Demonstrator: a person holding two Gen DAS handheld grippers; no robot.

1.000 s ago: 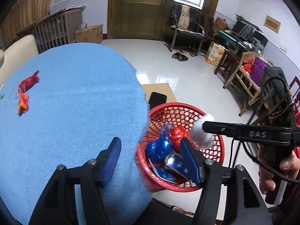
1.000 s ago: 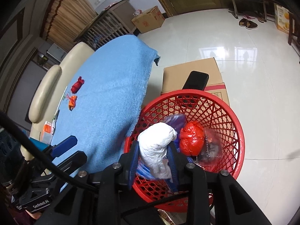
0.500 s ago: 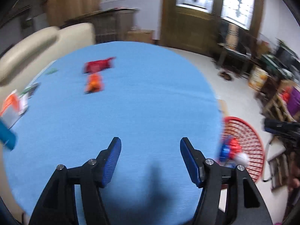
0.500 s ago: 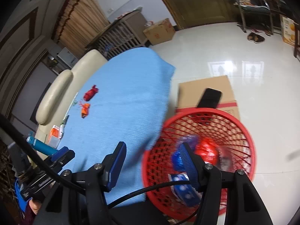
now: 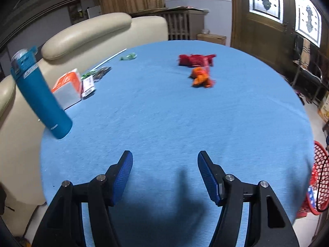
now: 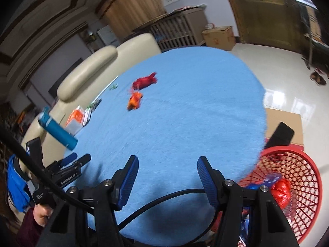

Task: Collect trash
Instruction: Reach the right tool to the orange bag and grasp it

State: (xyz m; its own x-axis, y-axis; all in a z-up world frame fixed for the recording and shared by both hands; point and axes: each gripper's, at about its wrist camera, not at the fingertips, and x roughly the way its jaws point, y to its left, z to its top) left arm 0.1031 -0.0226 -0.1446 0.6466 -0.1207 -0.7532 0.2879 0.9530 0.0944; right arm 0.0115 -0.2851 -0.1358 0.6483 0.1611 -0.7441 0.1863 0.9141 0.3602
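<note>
Left wrist view: the left gripper [image 5: 165,177] hangs over the near edge of a round table covered in a blue cloth [image 5: 174,119], its blue-padded jaws standing apart with only cloth showing between them. In the upper middle of the frame lie two pieces of trash just beside each other, a red wrapper [image 5: 196,60] and, below it, an orange wrapper [image 5: 201,79]. A blue bottle [image 5: 40,96] stands at the left edge, with an orange and white box [image 5: 67,88] and some small packets behind it. A slice of the red basket [image 5: 319,177] shows at the far right.

In the right wrist view the right gripper [image 6: 167,180] has just been opening; its jaws are apart and hold nothing, over the cloth's lower edge. The red basket fills the lower right corner off the table, with red and blue wrappers inside. The two wrappers on the table sit at upper centre-left. The left gripper appears at the lower left, held by a hand [image 6: 42,214].
</note>
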